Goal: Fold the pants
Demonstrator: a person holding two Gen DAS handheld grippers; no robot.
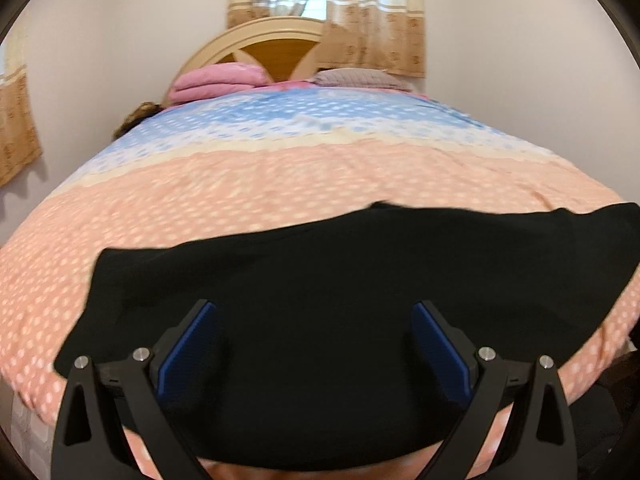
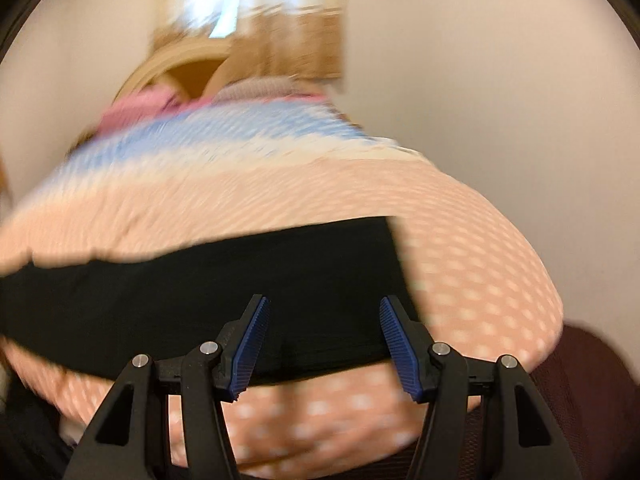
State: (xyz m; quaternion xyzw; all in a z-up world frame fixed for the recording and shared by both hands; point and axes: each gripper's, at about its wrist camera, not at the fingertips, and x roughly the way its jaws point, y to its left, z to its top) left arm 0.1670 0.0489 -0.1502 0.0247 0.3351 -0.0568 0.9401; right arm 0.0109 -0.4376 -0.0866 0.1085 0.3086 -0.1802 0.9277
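Observation:
Black pants (image 1: 340, 280) lie flat across the near part of the bed, a wide dark band from lower left to the right edge in the left wrist view. My left gripper (image 1: 314, 308) hovers over their near portion with its blue-padded jaws wide apart and nothing between them. In the blurred right wrist view the pants (image 2: 200, 280) stretch from the left edge to a straight end near the middle right. My right gripper (image 2: 322, 304) stands open above that end, holding nothing.
The bed (image 1: 280, 184) wears a dotted cover, peach near me and blue farther back. Pink folded bedding (image 1: 212, 82) and a grey pillow (image 1: 360, 79) lie by the wooden headboard (image 1: 256, 40). Curtains (image 1: 372, 16) hang behind. A dark maroon surface (image 2: 580, 380) lies right of the bed.

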